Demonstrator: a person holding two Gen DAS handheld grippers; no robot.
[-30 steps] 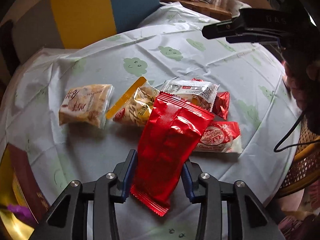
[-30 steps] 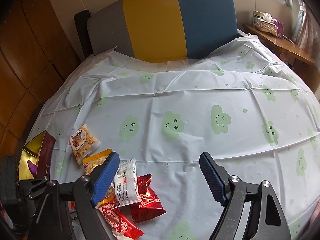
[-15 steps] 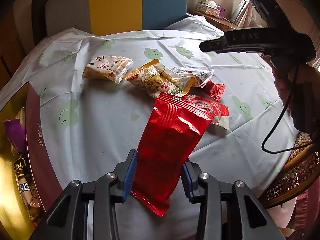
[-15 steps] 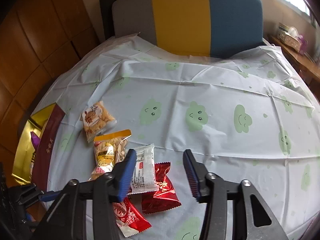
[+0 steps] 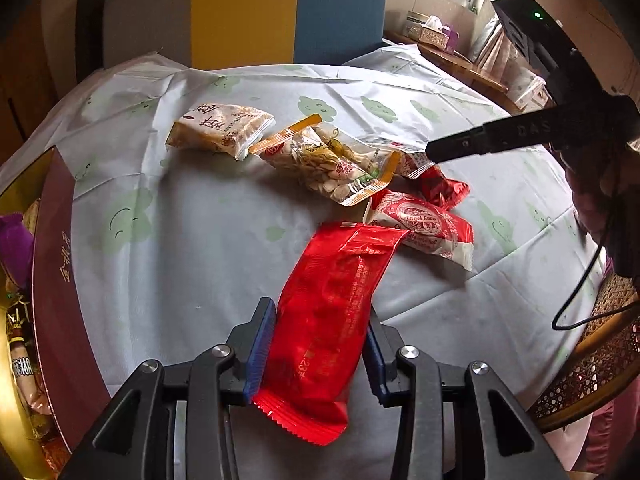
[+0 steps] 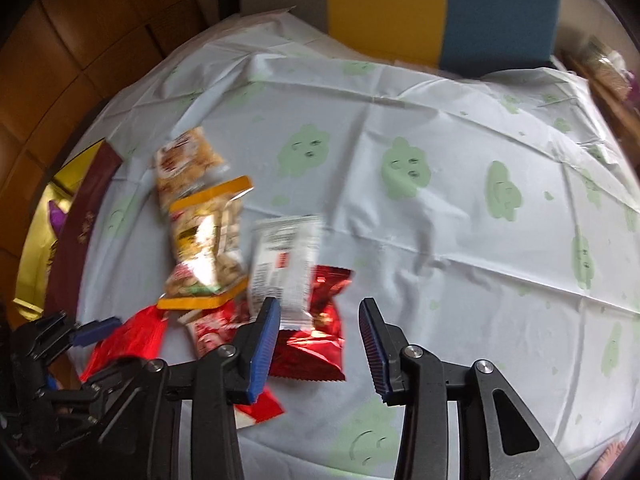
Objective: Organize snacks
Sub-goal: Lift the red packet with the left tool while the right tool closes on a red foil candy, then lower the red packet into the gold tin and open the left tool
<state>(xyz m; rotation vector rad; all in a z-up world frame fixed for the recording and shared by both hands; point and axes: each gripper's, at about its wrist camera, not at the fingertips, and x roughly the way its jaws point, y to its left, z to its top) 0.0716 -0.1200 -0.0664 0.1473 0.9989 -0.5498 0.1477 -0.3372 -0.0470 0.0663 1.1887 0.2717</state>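
Right hand-held gripper (image 6: 318,344) has reopened, closer above snacks (image 6: 288,264).

Left gripper (image 5: 320,350) and right gripper (image 6: 318,346): matte black linkage arms fastened with round silver screws, carrying blue ribbed finger pads (image 5: 261,350); the right unit's black housing bears pale embossed lettering and a green indicator light, with a thin black cable (image 5: 584,284) trailing below.
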